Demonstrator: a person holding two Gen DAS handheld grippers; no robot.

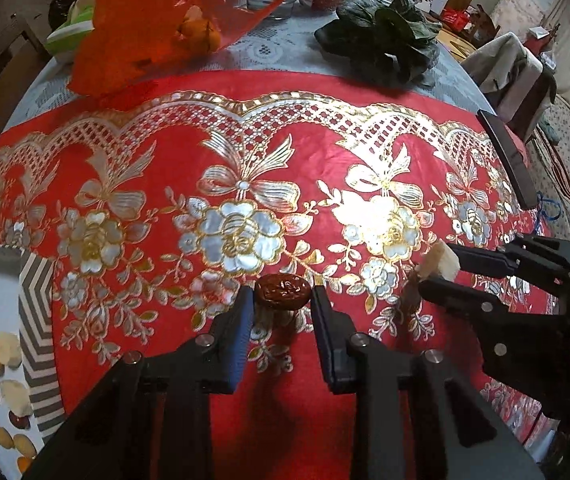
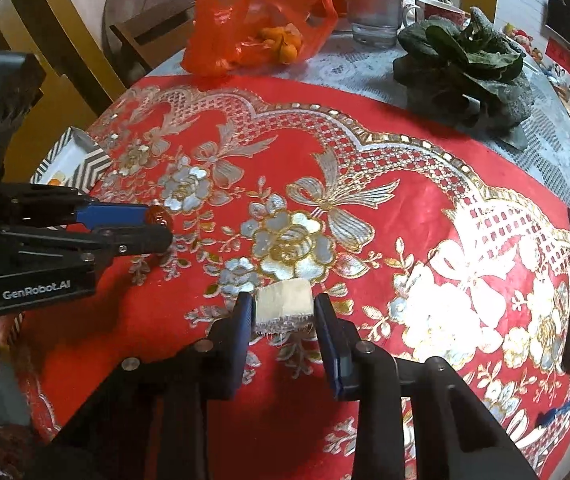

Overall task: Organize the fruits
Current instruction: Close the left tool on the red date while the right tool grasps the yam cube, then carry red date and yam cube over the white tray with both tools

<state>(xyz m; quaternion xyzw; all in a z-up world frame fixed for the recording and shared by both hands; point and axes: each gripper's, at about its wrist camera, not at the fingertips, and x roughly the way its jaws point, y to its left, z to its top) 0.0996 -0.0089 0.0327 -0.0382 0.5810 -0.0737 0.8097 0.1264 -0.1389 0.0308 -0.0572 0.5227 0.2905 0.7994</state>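
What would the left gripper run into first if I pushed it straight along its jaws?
The left gripper, shut on the brown date, points steeply down, so it would likely meet the red tablecloth just beneath; depth is unclear.

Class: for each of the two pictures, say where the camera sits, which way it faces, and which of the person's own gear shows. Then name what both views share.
Left wrist view: on the left gripper, looking down and forward over the red cloth; its jaws hold a dark red date, and the right gripper enters from the right.
Right wrist view: on the right gripper, same slant; its jaws pinch a pale fruit chunk; the left gripper comes in from the left.
Shared: red bag of oranges, leafy greens, patterned tray.
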